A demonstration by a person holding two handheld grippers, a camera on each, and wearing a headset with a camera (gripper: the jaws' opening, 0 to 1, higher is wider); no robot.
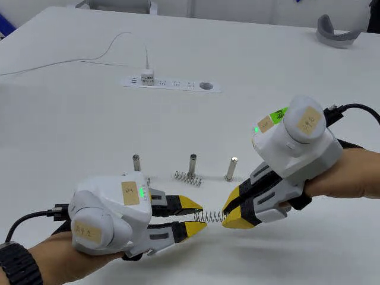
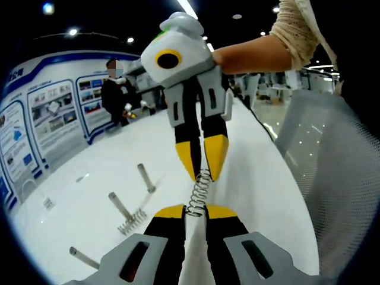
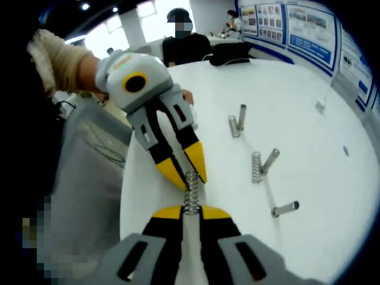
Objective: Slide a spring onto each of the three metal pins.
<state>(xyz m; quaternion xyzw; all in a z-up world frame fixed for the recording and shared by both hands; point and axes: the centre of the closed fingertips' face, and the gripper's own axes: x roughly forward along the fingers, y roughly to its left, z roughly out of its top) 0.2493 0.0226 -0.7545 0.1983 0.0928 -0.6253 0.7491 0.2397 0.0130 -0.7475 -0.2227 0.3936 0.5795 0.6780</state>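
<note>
Spring is held at lower centre of the head view, one end clamped by left gripper, the other by right gripper. Pins are stood mid-frame on white table, second spring laid beside the middle one. Power strip is seen upper centre, poster walls behind.

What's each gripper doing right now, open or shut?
Left gripper: shut on one end of the spring.
Right gripper: shut on the spring's other end.
</note>
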